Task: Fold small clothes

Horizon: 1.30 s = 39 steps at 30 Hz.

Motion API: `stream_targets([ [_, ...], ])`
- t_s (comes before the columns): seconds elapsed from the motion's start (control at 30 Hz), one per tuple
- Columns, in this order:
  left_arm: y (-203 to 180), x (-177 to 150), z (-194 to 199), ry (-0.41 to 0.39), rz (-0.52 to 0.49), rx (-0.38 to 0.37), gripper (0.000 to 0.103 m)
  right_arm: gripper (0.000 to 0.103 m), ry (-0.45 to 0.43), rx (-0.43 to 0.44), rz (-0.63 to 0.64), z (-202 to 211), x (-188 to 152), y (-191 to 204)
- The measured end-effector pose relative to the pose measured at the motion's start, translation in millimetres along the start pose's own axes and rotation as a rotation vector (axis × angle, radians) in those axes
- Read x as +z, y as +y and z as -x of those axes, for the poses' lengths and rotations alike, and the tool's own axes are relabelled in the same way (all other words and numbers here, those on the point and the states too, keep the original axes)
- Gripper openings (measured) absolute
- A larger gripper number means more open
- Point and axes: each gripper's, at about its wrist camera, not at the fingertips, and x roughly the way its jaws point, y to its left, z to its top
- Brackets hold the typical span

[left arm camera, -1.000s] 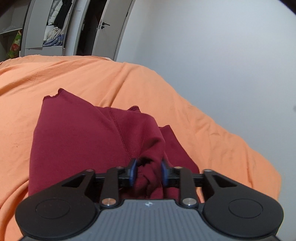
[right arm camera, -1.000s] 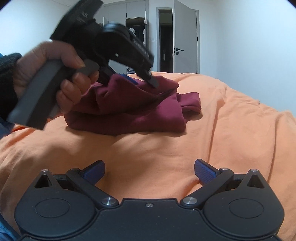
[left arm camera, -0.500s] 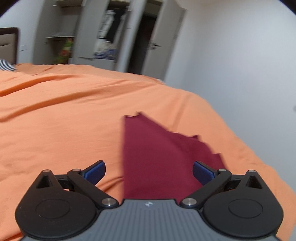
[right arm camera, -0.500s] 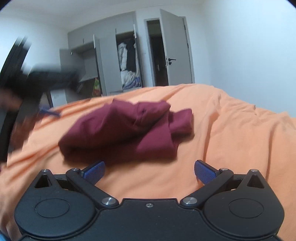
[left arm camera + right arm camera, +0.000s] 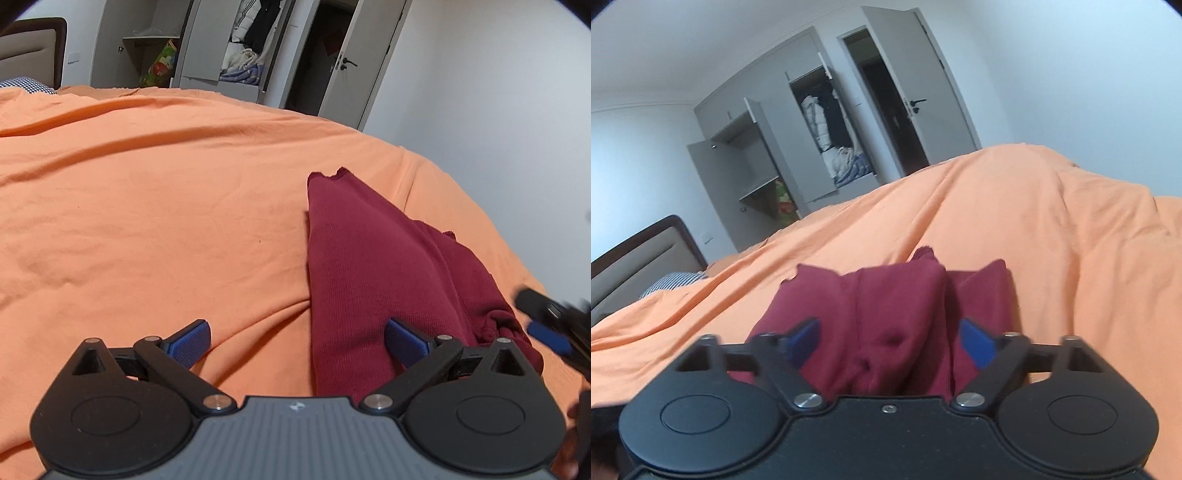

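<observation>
Your left gripper (image 5: 298,341) and right gripper (image 5: 889,343): jaws apart, empty, flanking the maroon garment (image 5: 373,266) on the orange bedspread (image 5: 155,206); the headboard (image 5: 639,254) appeared clearly only in the right view.

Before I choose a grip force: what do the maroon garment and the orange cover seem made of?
The maroon garment looks like soft matte knit, perhaps cotton fleece: fine ribbed texture, stitched seam. The orange cover appears thin, smooth woven fabric, matte, with shallow wrinkles.
</observation>
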Motion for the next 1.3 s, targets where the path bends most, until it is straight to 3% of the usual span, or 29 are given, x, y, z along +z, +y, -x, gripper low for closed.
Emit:
stream_targets([
  [0.03, 0.1, -0.5, -0.8, 0.003, -0.001, 0.0, 0.102, 0.075, 0.001, -0.01, -0.002, -5.8, 0.1, 0.6],
  [0.27, -0.9, -1.0, -0.1, -0.002, 0.0, 0.001, 0.102, 0.009, 0.005, -0.098, 0.077, -29.5, -6.6, 8.4],
  [0.37, -3.6, 1.7, 14.8, -0.091, 0.018, -0.038, 0.102, 0.006, -0.057, -0.098, 0.135, -24.4, -2.3, 9.7],
  [0.47, -12.7, 10.4, 23.8, -0.14, -0.005, -0.072, 0.102, 0.006, -0.125, -0.115, 0.162, -10.1, 8.2, 7.0],
  [0.57, -23.4, 16.6, 20.7, -0.128, -0.031, -0.078, 0.102, 0.006, -0.17, -0.139, 0.162, 1.5, 14.6, -1.5],
  [0.8, -33.3, 1.6, -9.0, -0.015, -0.054, -0.05, 0.102, 0.004, -0.087, -0.245, 0.116, -18.0, -6.3, -37.4],
  [0.93, -29.9, -4.4, -14.8, 0.013, -0.038, -0.052, 0.102, 0.005, -0.065, -0.23, 0.068, -21.0, -14.1, -49.7],
  [1.07, -28.9, -3.7, -13.6, 0.017, -0.032, -0.044, 0.102, 0.023, -0.092, -0.234, 0.087, -7.1, -15.6, -40.0],
  [1.1, -28.7, -3.8, -12.8, 0.018, -0.032, -0.042, 0.102, 0.033, -0.098, -0.228, 0.087, -2.4, -16.7, -38.6],
  [1.23, -34.5, -3.7, -9.7, 0.023, -0.036, -0.038, 0.102, 0.053, -0.114, -0.185, 0.076, 23.4, -20.0, -31.2],
  [1.3, -38.1, -4.0, -6.4, 0.023, -0.042, -0.037, 0.102, 0.069, -0.117, -0.142, 0.077, 35.5, -24.8, -25.2],
])
